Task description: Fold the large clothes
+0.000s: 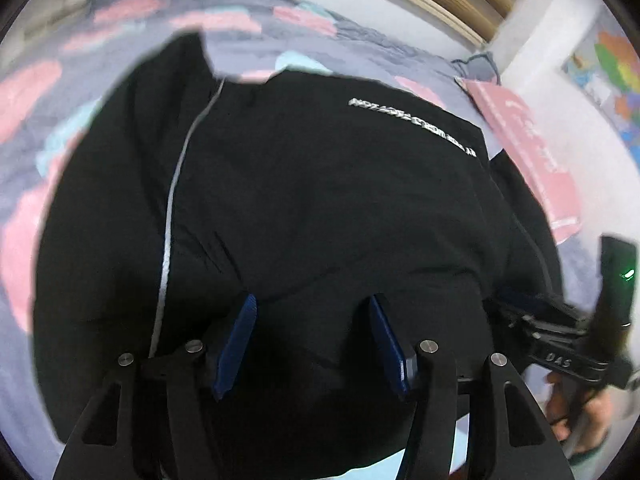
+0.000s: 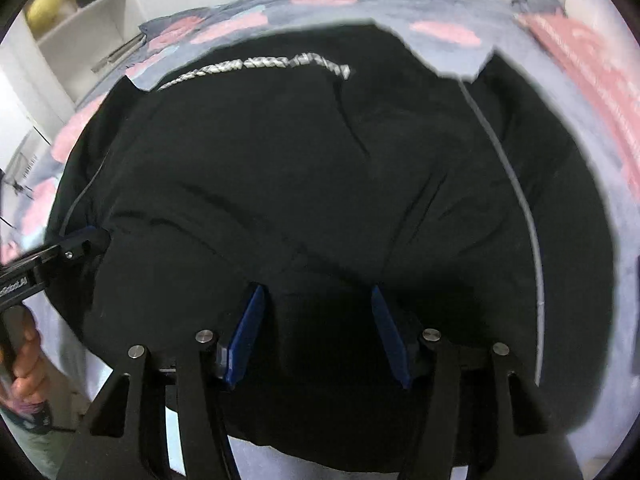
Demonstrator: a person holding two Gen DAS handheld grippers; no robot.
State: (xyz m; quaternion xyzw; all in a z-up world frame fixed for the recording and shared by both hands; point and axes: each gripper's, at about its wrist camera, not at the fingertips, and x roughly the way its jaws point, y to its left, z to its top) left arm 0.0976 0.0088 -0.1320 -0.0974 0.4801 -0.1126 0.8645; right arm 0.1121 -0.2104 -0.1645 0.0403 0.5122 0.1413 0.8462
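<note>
A pink booklet (image 1: pixel 528 152) lies on the patterned bedspread (image 1: pixel 48 128) just beside the black garment's (image 1: pixel 320 200) edge; white shelves (image 2: pixel 80 28) stand past the bed's far corner. The left gripper (image 1: pixel 312 344) and right gripper (image 2: pixel 316 332) both hover spread apart, clasping nothing, over the garment's near edge; its cloth is matte, creased, with pale piping and blurred white lettering (image 1: pixel 416 126).

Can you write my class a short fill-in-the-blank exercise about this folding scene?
1. The jacket spread on the bed is ____ in colour.
2. The quilt under it has grey, blue and ____ patches.
3. The left gripper has its jaws ____.
4. The right gripper has finger pads coloured ____.

Missing words: black; pink; open; blue
</note>
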